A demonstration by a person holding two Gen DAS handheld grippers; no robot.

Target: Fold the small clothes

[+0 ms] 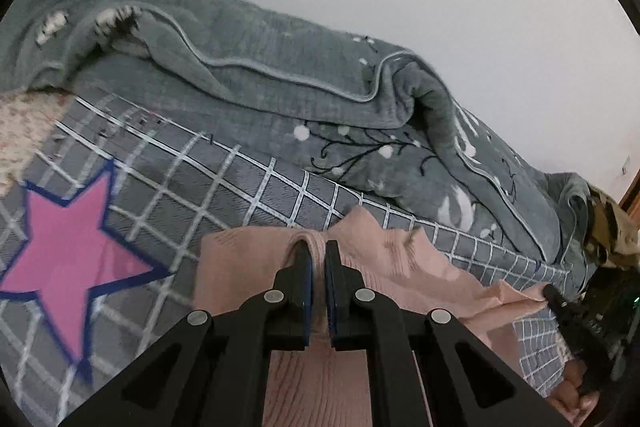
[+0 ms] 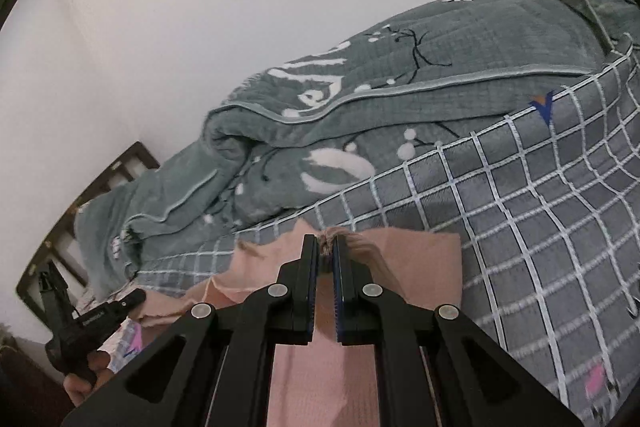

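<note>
Two edges of the pink ribbed knit garment (image 1: 400,259) are pinched between the closed jaws of the left gripper (image 1: 318,251) and right gripper (image 2: 326,247); both should be carried level so the fold is laid squarely ahead on the grey checked bedsheet (image 1: 248,183).

The left gripper (image 1: 318,251) and right gripper (image 2: 326,247) both point forward and somewhat downward, jaws clamped nearly together, each held in a hand (image 2: 86,379).

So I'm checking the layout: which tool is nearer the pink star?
Left. The left tool grips the pink garment beside the pink star; the right tool is farther.
</note>
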